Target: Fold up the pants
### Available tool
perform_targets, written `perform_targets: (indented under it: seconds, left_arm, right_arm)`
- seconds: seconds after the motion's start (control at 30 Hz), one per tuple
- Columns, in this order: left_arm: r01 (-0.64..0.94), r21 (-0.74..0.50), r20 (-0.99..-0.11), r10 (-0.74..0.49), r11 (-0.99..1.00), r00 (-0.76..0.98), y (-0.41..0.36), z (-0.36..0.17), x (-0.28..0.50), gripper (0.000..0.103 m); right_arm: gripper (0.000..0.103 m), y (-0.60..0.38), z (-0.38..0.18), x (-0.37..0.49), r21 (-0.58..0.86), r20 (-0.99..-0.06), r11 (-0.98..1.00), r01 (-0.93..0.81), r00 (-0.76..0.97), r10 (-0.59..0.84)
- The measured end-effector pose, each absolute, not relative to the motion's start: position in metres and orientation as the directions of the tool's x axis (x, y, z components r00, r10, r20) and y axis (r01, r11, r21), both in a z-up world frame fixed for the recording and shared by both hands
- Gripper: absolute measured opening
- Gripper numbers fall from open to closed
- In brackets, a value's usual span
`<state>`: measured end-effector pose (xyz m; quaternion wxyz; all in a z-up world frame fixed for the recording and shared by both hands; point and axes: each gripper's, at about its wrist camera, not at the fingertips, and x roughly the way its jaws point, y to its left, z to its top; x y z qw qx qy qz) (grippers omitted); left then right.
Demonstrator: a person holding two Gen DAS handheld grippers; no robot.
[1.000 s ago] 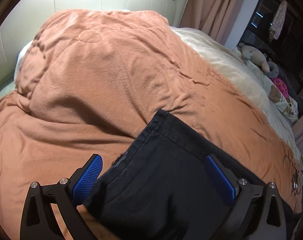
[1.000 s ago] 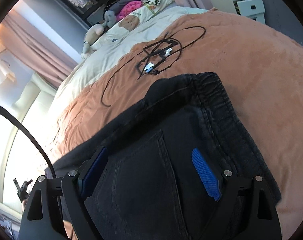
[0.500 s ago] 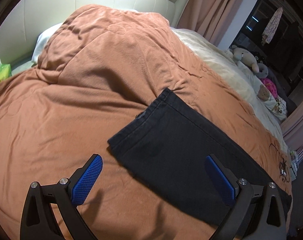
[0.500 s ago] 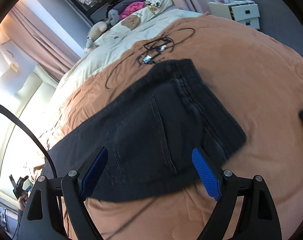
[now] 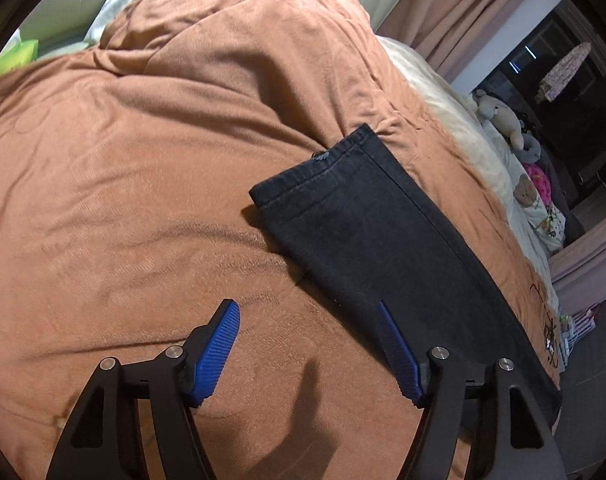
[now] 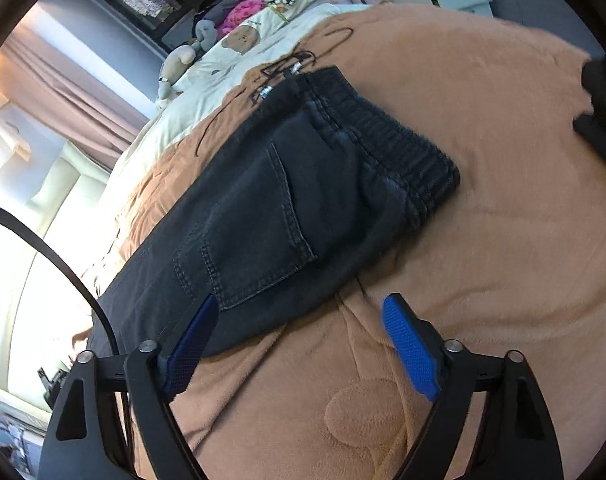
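Although the brown blanket (image 5: 143, 200) fills most of both views, the thing that matters lies just ahead of the grippers: the black pants (image 6: 287, 208), laid flat along it as one long narrow strip, which suggests the legs are already stacked one on the other. That lengthwise fold looks done; the crosswise folds, bringing hem toward waist, are judged still to come.

From the left gripper (image 5: 309, 344), the hem end (image 5: 319, 172) sits ahead and to the right, the strip running back past its right finger. Its jaws have just been closing, yet only bare blanket lies between them, so it stands parted and empty.

From the right gripper (image 6: 299, 340), the elastic waistband (image 6: 399, 148) is ahead and slightly right, the back pocket (image 6: 255, 240) nearer, just beyond the left finger. Its jaws have also just been narrowing, with the fabric's near edge barely reaching the gap; nothing is pinched.

Beyond the waistband a tangle of black cable (image 6: 287, 68) touches the cloth.
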<state>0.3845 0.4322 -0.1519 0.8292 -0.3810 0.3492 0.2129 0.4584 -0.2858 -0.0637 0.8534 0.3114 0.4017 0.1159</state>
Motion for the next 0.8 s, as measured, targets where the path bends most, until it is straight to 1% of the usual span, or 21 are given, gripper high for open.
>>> perform_targets:
  seconds: [0.13, 0.27, 0.4, 0.47, 0.57, 0.7, 0.8]
  left_arm:
    - [-0.618, -0.501, -0.744, 0.064, 0.606, 0.665, 0.437, -0.161, 0.398, 0.065]
    - [-0.623, -0.495, -0.755, 0.055, 0.606, 0.654, 0.44, -0.169, 0.413, 0.064]
    - [-0.634, -0.493, -0.77, 0.04, 0.596, 0.637, 0.446, -0.18, 0.427, 0.057]
    - [-0.639, -0.504, -0.773, 0.026, 0.582, 0.634, 0.448, -0.186, 0.433, 0.056]
    - [-0.649, -0.505, -0.777, 0.027, 0.57, 0.628, 0.452, -0.192, 0.438, 0.054]
    - [-0.649, -0.513, -0.769, 0.035, 0.561, 0.638, 0.458, -0.193, 0.446, 0.053]
    - [-0.655, -0.506, -0.767, 0.053, 0.561, 0.639, 0.465, -0.193, 0.454, 0.049]
  right_arm:
    - [0.076, -0.288, -0.075, 0.467, 0.65, -0.607, 0.757, 0.067, 0.646, 0.463]
    - [0.075, -0.288, -0.082, 0.475, 0.673, -0.6, 0.736, 0.079, 0.64, 0.48]
    - [0.074, -0.287, -0.091, 0.486, 0.693, -0.594, 0.715, 0.091, 0.634, 0.495]
    - [0.073, -0.286, -0.095, 0.492, 0.693, -0.598, 0.713, 0.101, 0.633, 0.492]
    - [0.068, -0.285, -0.101, 0.5, 0.697, -0.602, 0.707, 0.119, 0.632, 0.488]
    - [0.068, -0.285, -0.107, 0.505, 0.712, -0.595, 0.685, 0.156, 0.652, 0.47]
    - [0.066, -0.286, -0.108, 0.51, 0.726, -0.581, 0.667, 0.166, 0.668, 0.465]
